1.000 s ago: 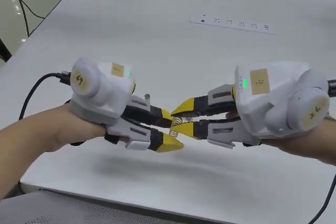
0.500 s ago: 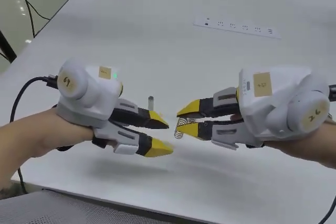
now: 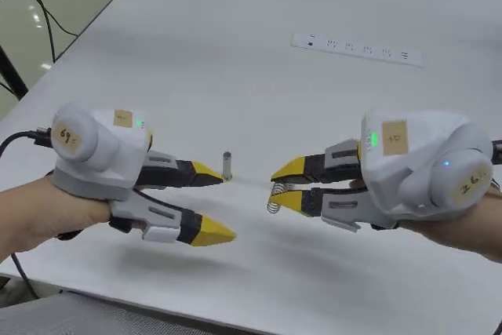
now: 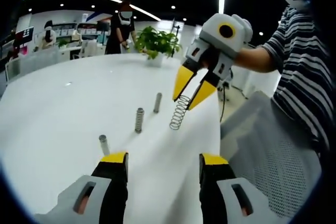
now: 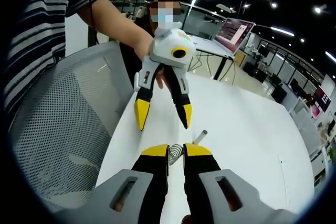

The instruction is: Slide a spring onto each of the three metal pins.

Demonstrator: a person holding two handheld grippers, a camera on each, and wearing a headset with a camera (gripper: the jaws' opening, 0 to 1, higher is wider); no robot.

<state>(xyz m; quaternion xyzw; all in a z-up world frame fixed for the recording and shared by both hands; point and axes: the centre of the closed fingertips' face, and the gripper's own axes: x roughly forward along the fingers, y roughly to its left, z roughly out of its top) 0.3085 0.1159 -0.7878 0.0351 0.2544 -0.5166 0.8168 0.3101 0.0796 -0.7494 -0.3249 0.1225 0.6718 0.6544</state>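
Steel spring point(image 3: 273, 203) hangs by its upper end from the right gripper point(image 3: 284, 184). The jaws are almost closed, pinching only the top coils. The lower end hangs free, presumably so the open bore can be lowered over a pin.

In the left gripper view, three pins stand in a row on the white table point(image 3: 235, 52):
- **nearest pin** point(image 4: 104, 144): bare.
- **middle pin** point(image 4: 139, 120): appears to carry a seated spring.
- **farthest pin** point(image 4: 157, 102): looks bare. The held spring is near it, to its right, and not touching.

Left gripper point(image 3: 210, 202) holds nothing, jaws spread wide. It stands left of the pins, apparently to leave the approach clear. A power strip point(image 3: 357, 47) lies at the far right, well apart from the work.
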